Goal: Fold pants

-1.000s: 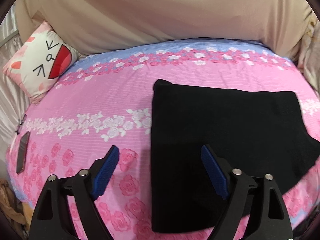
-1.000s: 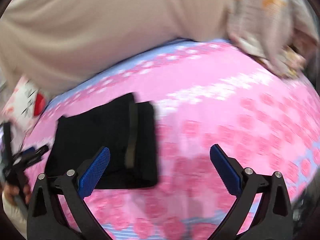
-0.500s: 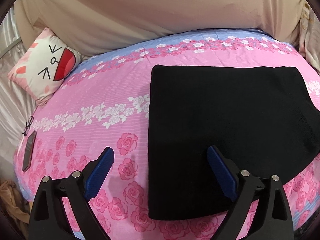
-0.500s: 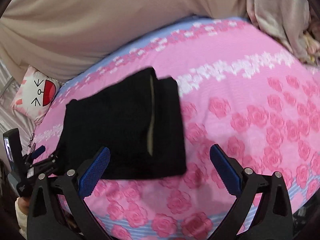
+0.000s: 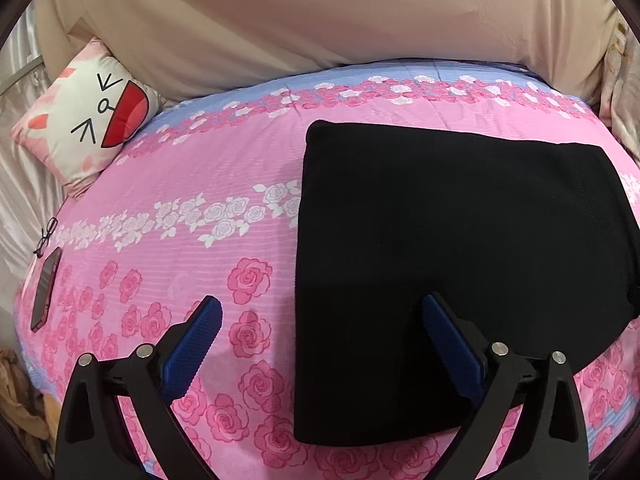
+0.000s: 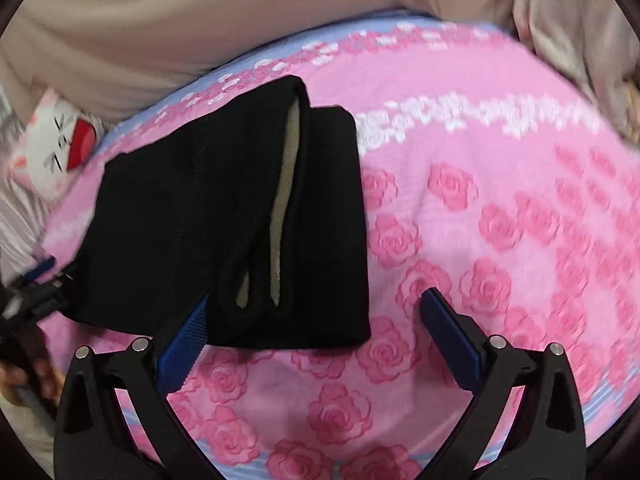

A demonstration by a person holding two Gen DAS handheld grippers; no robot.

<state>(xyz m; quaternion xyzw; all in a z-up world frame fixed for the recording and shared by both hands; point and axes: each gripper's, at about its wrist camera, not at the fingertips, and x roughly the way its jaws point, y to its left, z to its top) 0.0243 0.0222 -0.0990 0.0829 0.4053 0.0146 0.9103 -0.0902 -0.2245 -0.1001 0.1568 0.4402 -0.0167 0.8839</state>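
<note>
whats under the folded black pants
The folded black fabric pants lie flat on the pink rose-print bedspread, which shows all around them. A pale lining strip peeks between layers. Anything directly beneath is covered.

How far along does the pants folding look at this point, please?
Mostly done: the black pants lie on the pink floral bedspread as a compact folded rectangle, layers stacked at the waistband end. Nothing is in hand; the left claw and right claw are open. Perhaps a final fold or tidying remains.
</note>
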